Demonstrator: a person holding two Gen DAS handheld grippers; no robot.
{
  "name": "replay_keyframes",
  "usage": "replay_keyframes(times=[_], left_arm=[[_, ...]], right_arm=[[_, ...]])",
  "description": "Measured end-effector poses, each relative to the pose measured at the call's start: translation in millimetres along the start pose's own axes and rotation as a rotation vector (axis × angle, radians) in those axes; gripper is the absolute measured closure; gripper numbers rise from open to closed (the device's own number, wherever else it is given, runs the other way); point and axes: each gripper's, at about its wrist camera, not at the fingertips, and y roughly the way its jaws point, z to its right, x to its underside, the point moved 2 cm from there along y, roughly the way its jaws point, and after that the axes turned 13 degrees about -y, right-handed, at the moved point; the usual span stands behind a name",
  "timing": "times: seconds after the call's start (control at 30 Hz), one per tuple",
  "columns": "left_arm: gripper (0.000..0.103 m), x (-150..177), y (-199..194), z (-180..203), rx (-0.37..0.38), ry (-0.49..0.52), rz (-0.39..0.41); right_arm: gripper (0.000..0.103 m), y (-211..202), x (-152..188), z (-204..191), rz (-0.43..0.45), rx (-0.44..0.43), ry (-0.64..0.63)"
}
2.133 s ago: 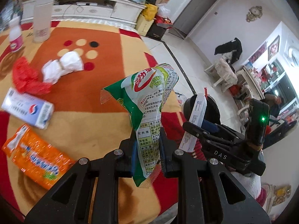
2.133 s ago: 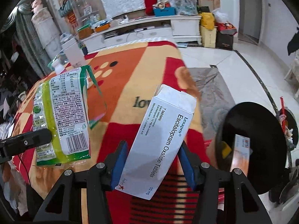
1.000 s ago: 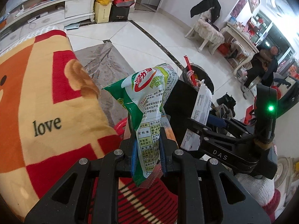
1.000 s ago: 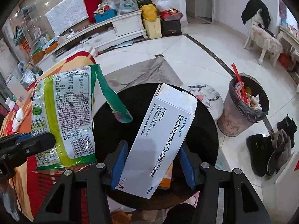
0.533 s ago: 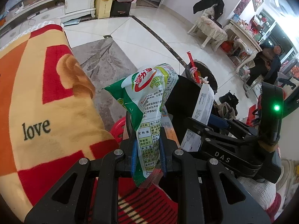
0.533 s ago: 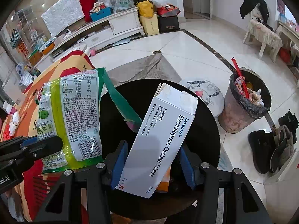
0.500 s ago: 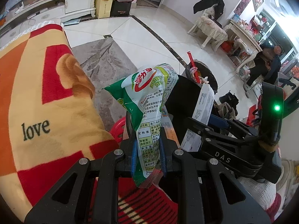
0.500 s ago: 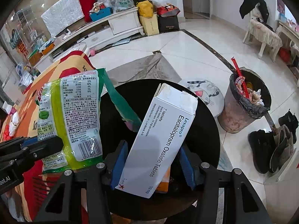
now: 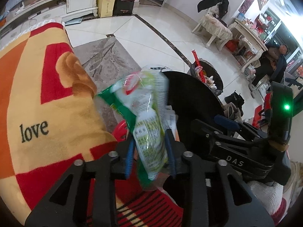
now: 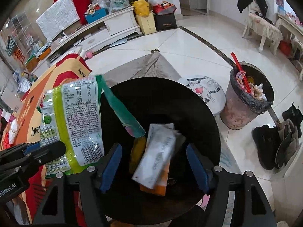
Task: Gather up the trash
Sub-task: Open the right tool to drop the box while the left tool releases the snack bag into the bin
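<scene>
Both grippers hang over the black bin (image 10: pixel 189 102); the right gripper (image 10: pixel 154 165) has its blue pads spread wide, and the white medicine box (image 10: pixel 157 155) lies blurred between them, touching neither, above an orange packet (image 10: pixel 161 181) inside the bin; the left gripper (image 9: pixel 150 156) stands parted around the blurred green snack bag (image 9: pixel 144 113), beside the red-and-orange blanket (image 9: pixel 37 94).

Reading "love" in black letters on the blanket (image 9: pixel 43 113), and again, partly cut off, on its fold in the right wrist view. Showing "DAS" in pale letters on the black body of the right gripper (image 9: pixel 234 163). Showing "Robot.AI", its start cut off, on the left gripper (image 10: pixel 11 186). Bearing a barcode and small print too fine to read on the green snack bag (image 10: pixel 75 121); lettering on the white box (image 10: pixel 157 158) blurring beyond reading.
</scene>
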Motion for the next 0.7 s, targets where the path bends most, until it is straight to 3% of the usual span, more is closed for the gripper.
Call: replay_keyframes(times=[0.1,0.37,0.63,0.7], left_arm=[[0.056,0.6,-0.6,-2.8,0.004,-0.006,0.005],[0.055,1.1,-7.2,-8.4,-0.017,-0.004,0.034],[0.049,1.7,-9.3,-3.7,0.102,0.005,0.005],[0.049,1.2,-6.7,0.1,0.102,-0.002,0.002]], right_arm=[[0.032,-3.4,1.8,-0.7,0.006,0.003,0.0],[0.031,-7.6,9.3,-8.9,0.006,0.006,-0.015],[0.031,-18.5,16.5,-0.1,0.012,0.031,0.015],[0.031,-24.2,18.7,3.5,0.019,0.037,0.023]])
